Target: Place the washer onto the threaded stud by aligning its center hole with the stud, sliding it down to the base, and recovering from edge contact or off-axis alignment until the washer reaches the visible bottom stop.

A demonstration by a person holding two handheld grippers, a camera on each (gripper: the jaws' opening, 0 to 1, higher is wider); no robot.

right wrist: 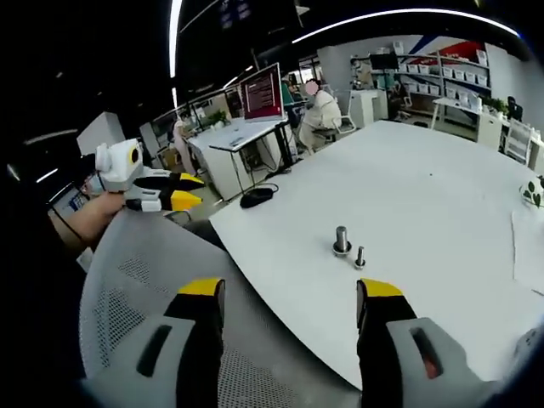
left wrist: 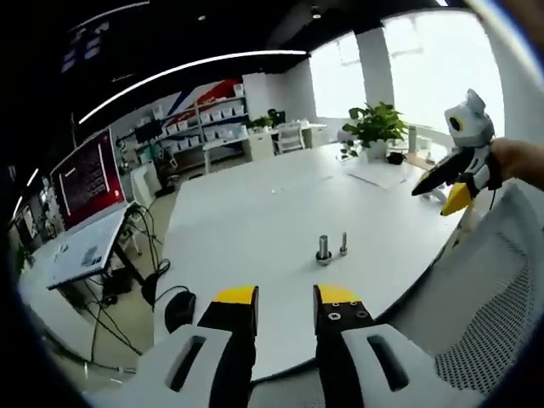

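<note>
Left gripper (left wrist: 286, 299): fingers spread, empty | right gripper (right wrist: 291, 293): fingers spread, empty | stud (left wrist: 324, 248) on table (left wrist: 255, 221), 12 o'clock | washer: not discernible; likely thin, stiff, slippery; pinch rim.

The two small metal pieces (left wrist: 332, 248) on the white table (left wrist: 255, 229) are too tiny to tell washer from stud. The table's far-right part runs past the right gripper view's edge.
</note>
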